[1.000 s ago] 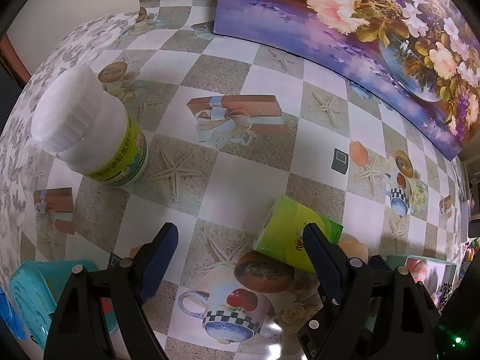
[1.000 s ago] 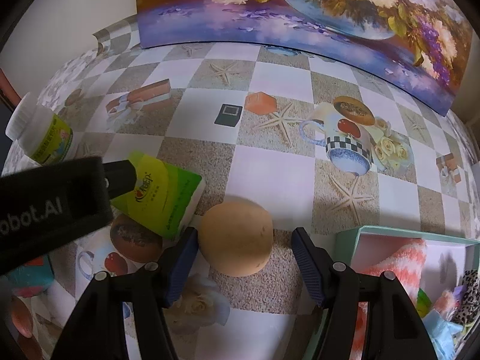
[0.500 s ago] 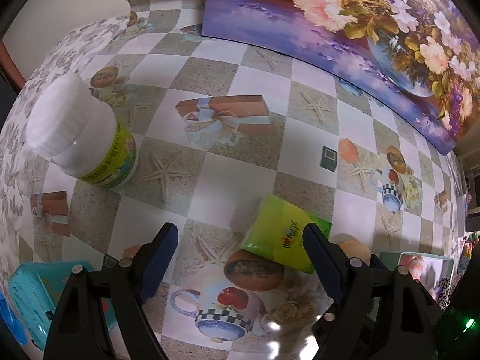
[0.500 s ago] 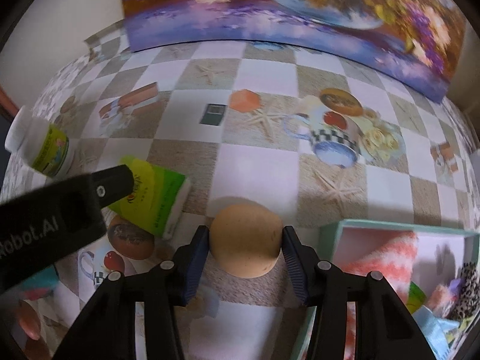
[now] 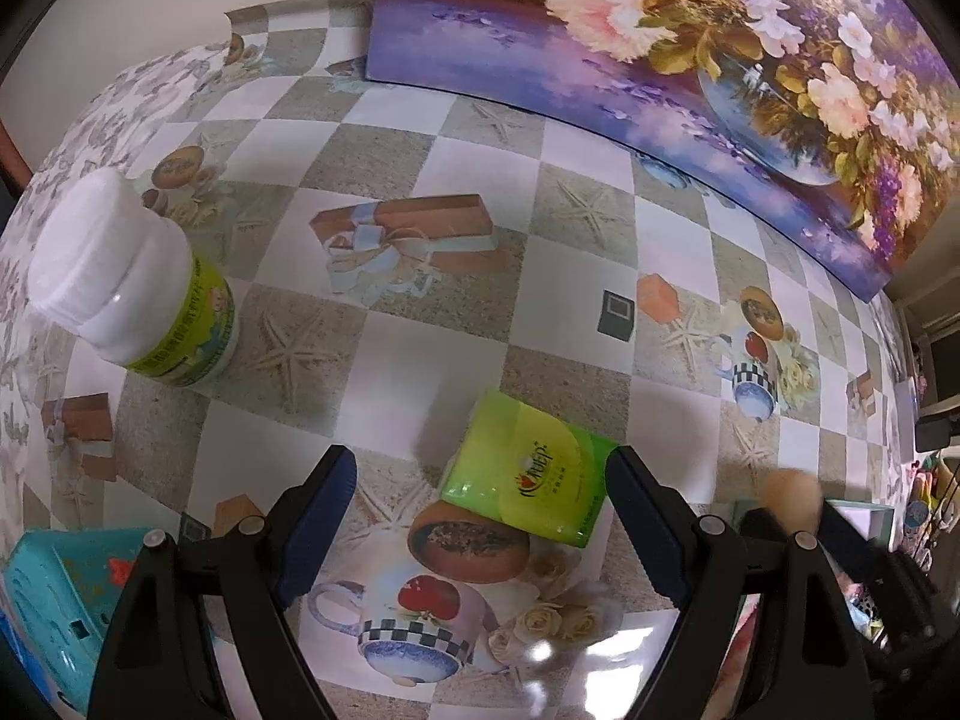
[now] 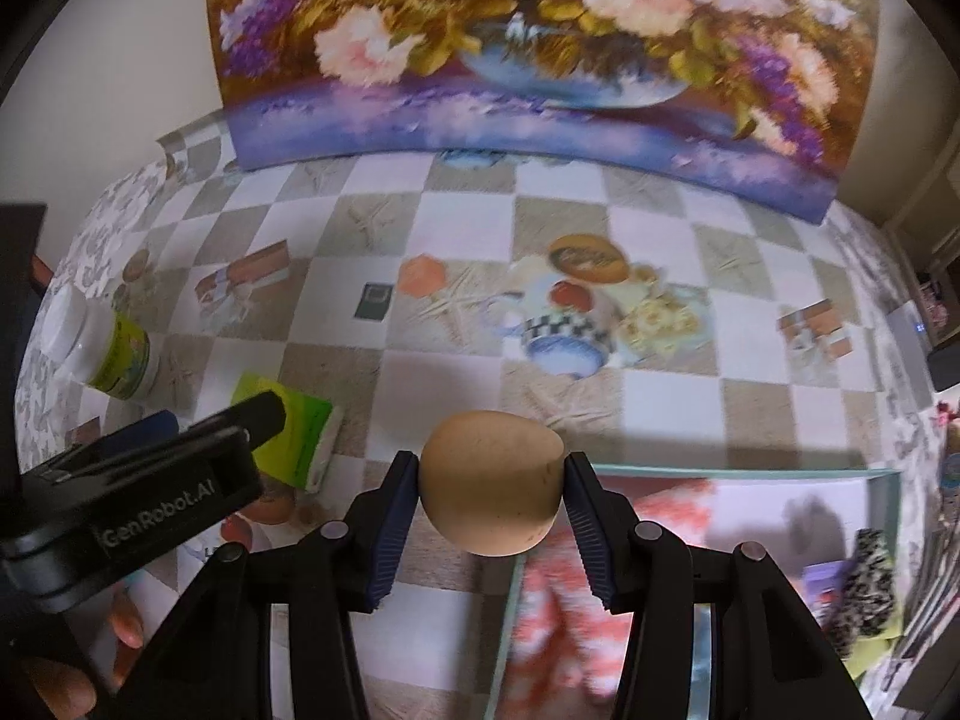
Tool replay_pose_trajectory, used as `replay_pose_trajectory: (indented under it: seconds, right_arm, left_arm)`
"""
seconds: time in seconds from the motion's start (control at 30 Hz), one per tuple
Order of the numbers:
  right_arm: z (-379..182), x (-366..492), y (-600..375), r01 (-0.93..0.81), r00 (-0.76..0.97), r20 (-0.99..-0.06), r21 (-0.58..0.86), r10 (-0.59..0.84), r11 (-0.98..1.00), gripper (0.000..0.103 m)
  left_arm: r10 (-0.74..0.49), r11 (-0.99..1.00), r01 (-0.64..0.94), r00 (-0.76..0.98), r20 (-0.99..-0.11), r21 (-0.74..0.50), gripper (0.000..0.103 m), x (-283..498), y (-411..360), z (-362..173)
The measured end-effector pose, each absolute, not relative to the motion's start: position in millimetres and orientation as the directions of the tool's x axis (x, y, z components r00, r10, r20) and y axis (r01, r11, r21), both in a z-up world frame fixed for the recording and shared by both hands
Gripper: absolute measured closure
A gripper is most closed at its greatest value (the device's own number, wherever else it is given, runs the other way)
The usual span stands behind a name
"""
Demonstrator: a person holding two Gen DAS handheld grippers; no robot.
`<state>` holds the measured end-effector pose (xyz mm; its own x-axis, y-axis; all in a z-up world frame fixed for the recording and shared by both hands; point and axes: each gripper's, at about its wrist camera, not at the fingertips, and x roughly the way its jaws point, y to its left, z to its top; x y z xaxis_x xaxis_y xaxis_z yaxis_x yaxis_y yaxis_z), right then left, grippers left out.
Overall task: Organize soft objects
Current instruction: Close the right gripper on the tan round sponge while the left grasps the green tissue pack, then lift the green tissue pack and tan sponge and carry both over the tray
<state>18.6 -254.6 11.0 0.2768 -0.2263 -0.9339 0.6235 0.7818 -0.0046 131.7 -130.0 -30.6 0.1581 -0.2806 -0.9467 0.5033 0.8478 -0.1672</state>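
A: While the teal basket (image 5: 48, 600) sits at the far left corner of the table (image 5: 420, 360), what it holds cannot be made out beyond a speck of red. Next along, the white bottle (image 5: 138, 282) with a green label stands upright, lid on. Far right, the pale green box (image 6: 750, 471) lies open, with a coral-and-white fuzzy cloth (image 6: 564, 588), a leopard-print piece (image 6: 864, 588) and other soft bits inside.

B: And the room to move?

A: The checkered cloth is bare through the middle. The floral painting (image 6: 540, 48) leans along the back edge, and the box's near-left corner sits just under the right gripper (image 6: 492, 480).

B: The grippers?

A: The left gripper (image 5: 480, 510) hangs spread wide, pinching nothing; the green tissue pack (image 5: 528, 480) lies flat on the table between its fingers, untouched. The right gripper's jaws closed in within the last second and now pinch the tan ball (image 6: 492, 480) on both sides.

B: How does the ball look?

A: Smooth, matte tan, roundish, dented flat where the pads (image 6: 393, 516) press. It is held clear above the table, over the gap between tissue pack and box, its shadow on the cloth behind.
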Motion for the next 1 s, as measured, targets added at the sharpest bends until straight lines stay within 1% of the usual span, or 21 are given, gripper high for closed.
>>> replay_pose_trajectory:
  seconds: [0.27, 0.57, 0.63, 0.7, 0.73, 1.0]
  right_arm:
    - [27.7, 5.7, -270.1, 0.654, 0.287, -0.923, -0.007, -0.257, 0.757, 0.051]
    - [22.8, 3.7, -273.7, 0.664, 0.277, -0.928, -0.003, -0.250, 0.748, 0.051]
    - [23.2, 3.4, -273.7, 0.664, 0.280, -0.927, 0.000, -0.249, 0.748, 0.051]
    - [23.5, 3.0, -273.9, 0.665, 0.281, -0.927, 0.001, -0.249, 0.747, 0.051]
    - [23.6, 2.9, -273.8, 0.665, 0.281, -0.927, 0.001, -0.249, 0.747, 0.051]
    - [23.9, 3.0, -272.8, 0.666, 0.281, -0.927, 0.000, -0.250, 0.746, 0.051]
  left_arm:
    - [-0.263, 0.829, 0.539, 0.145, -0.954, -0.147, 0.017, 124.6, -139.7, -38.1]
    - [-0.215, 0.806, 0.586, 0.167, -0.962, -0.078, 0.017, 113.0, -154.9, -48.4]
    - [-0.215, 0.802, 0.592, 0.171, -0.961, -0.075, 0.020, 111.2, -157.0, -49.5]
    - [-0.220, 0.798, 0.597, 0.166, -0.961, -0.079, 0.031, 109.7, -158.4, -50.6]
    - [-0.219, 0.797, 0.599, 0.164, -0.962, -0.079, 0.034, 109.2, -158.0, -51.1]
    - [-0.238, 0.796, 0.598, 0.168, -0.957, -0.093, 0.035, 107.6, -155.9, -43.8]
